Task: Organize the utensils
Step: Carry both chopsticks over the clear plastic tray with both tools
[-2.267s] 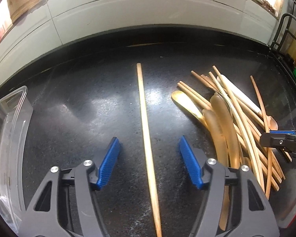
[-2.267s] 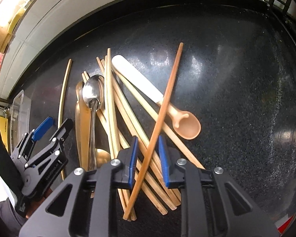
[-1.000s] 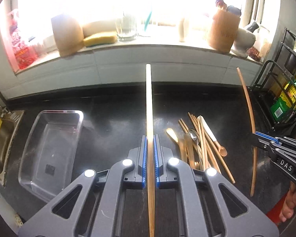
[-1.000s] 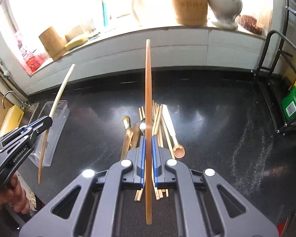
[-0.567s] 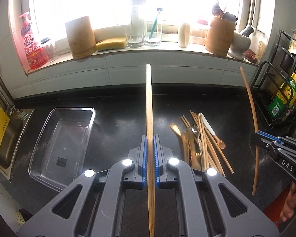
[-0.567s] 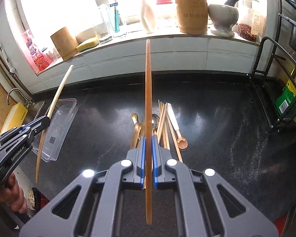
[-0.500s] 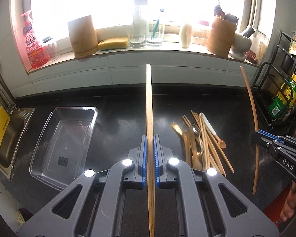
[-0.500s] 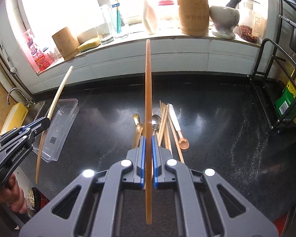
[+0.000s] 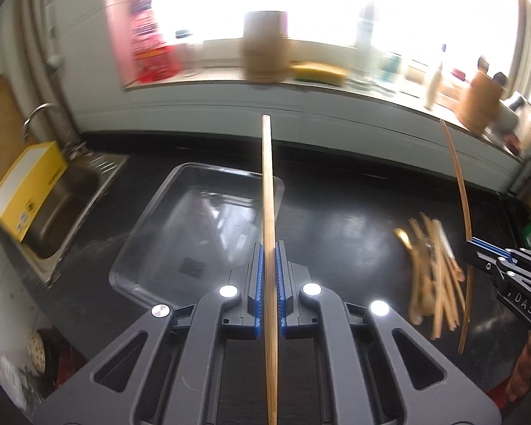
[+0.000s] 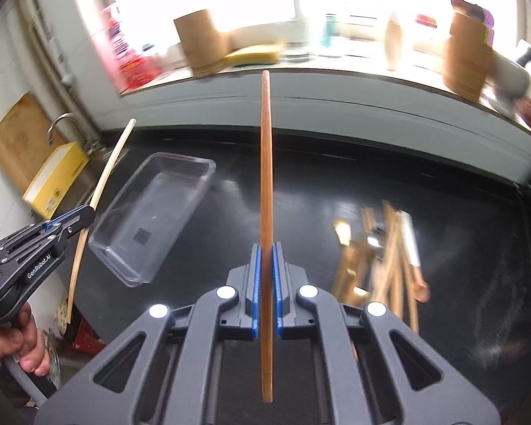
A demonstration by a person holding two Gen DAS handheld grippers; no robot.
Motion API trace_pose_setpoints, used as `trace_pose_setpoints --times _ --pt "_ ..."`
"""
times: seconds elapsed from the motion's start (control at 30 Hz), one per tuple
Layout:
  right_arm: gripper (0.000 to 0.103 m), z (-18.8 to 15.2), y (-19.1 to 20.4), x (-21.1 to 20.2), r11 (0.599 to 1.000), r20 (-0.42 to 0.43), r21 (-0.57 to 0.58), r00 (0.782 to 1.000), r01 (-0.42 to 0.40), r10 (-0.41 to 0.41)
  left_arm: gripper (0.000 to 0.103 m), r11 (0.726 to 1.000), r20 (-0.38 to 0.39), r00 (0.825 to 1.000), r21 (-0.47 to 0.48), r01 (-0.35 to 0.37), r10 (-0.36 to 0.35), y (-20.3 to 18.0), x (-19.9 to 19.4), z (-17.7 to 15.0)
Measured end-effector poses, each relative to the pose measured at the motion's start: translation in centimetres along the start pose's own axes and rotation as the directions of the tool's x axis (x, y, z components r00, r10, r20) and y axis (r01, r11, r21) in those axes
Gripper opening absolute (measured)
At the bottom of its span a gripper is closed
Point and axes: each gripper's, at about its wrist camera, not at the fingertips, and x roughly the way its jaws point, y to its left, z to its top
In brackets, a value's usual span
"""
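- Two claws, each clamped on one chopstick, both raised off the black worktop (image 9: 336, 219).
- Left claw (image 9: 268, 276) grips pale bamboo chopstick (image 9: 267, 191) over clear plastic tray (image 9: 152, 244).
- Right claw (image 10: 264, 276) grips reddish-brown wooden chopstick (image 10: 266, 163); utensil pile (image 10: 382, 258) lies right of it.

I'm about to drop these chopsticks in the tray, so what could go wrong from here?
Each gripper, left and right, pinches one chopstick near its lower part, so the long free end could swing and hit the tray rim. The tray looks light and may slide. The two chopsticks could also cross.
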Motion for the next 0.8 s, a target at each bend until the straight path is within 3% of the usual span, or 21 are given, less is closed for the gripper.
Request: trace_pose_setpoints --times 0.23,0.53,0.8 --pt "0.007 2.5 5.9 3.5 0.992 -0.029 -0.098 0.997 -0.075 0.073 0.006 0.994 -0.018 0.997 -0.08 -0.072 0.071 5.6 0.9 0.5" --pt "0.007 4.7 11.2 7.5 0.978 -0.095 -0.132 0.984 -0.162 0.15 0.006 0.988 -0.083 0.993 -0.119 -0.094 0.085 9.5 4.1 0.6" --pt "0.007 6.3 14.1 14.0 0.957 -0.235 -0.013 0.931 -0.289 0.278 0.006 0.98 -0.161 0.987 -0.199 -0.03 -0.003 12.4 9.7 0.5"
